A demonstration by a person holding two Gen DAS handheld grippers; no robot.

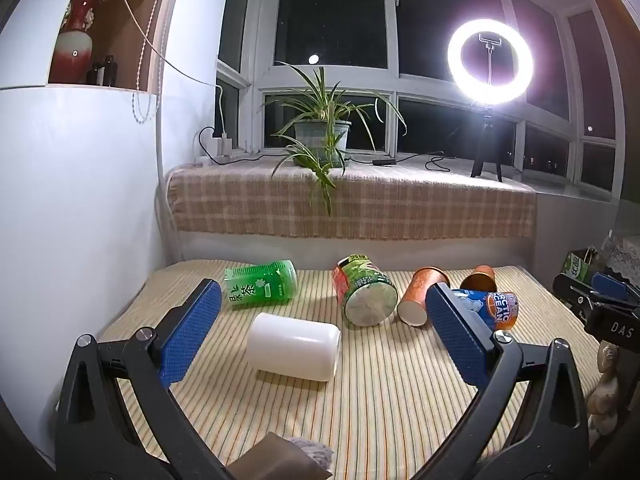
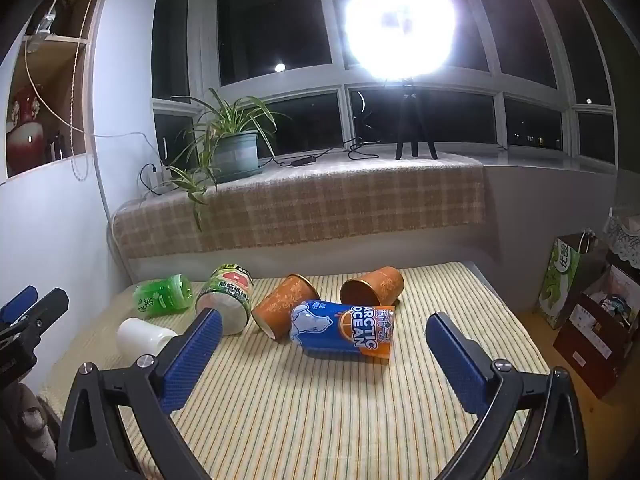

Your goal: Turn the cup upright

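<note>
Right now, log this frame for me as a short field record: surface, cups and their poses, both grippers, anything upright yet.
surface: striped mat
white cup: on its side, nearest the left gripper
green cup: on its side, far left
green-and-red cup: tipped over, base toward camera
orange cup: on its side
second orange cup: on its side, mouth toward camera
blue Arctic Ocean cup: on its side, ahead of the right gripper
left gripper: open, holding nothing
right gripper: open, holding nothing
upright cups: none
</note>
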